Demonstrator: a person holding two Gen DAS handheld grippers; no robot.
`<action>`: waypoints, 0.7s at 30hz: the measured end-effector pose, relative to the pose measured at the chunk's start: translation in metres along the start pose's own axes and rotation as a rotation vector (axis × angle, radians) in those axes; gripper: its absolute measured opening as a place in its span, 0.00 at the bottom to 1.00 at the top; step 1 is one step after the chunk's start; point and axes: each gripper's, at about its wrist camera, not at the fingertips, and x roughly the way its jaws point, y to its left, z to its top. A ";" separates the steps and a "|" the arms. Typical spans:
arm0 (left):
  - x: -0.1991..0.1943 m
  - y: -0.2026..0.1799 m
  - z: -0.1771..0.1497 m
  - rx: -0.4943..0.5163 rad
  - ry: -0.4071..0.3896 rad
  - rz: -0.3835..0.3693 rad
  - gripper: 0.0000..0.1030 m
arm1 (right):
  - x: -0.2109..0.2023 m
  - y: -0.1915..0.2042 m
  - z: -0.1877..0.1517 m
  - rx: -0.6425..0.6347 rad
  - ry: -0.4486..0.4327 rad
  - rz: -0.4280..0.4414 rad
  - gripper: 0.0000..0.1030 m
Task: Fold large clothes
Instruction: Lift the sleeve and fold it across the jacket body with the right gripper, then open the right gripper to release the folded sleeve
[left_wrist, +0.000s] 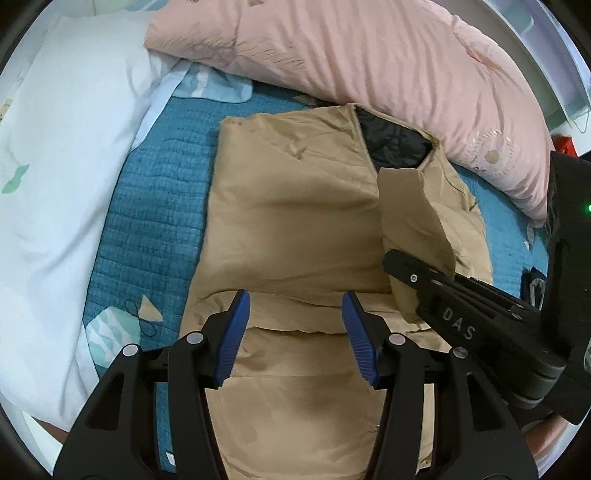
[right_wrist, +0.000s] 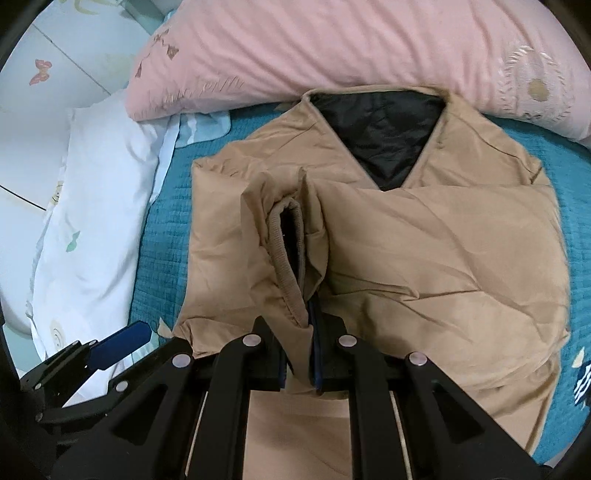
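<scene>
Now right gripper (right_wrist: 301, 354) clamps tan jacket (right_wrist: 424, 258) sleeve; left gripper (left_wrist: 295, 332) released above jacket.

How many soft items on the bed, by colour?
Tan: 1, padded tan jacket with black lining, its ribbed sleeve cuff clamped in the right gripper
Pink: 1, rumpled pink quilt
White: 1, white patterned pillow
Teal: 1, teal quilted bedspread
Total: 4
</scene>
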 end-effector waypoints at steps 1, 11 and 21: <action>0.002 0.005 0.000 -0.009 0.002 -0.002 0.52 | 0.005 0.003 0.001 -0.006 0.003 -0.011 0.10; 0.005 0.038 -0.006 -0.052 0.024 0.056 0.59 | 0.024 0.013 0.002 -0.008 0.067 0.059 0.57; -0.025 0.035 -0.006 -0.094 -0.036 0.054 0.59 | -0.036 -0.005 0.007 0.031 -0.057 0.127 0.61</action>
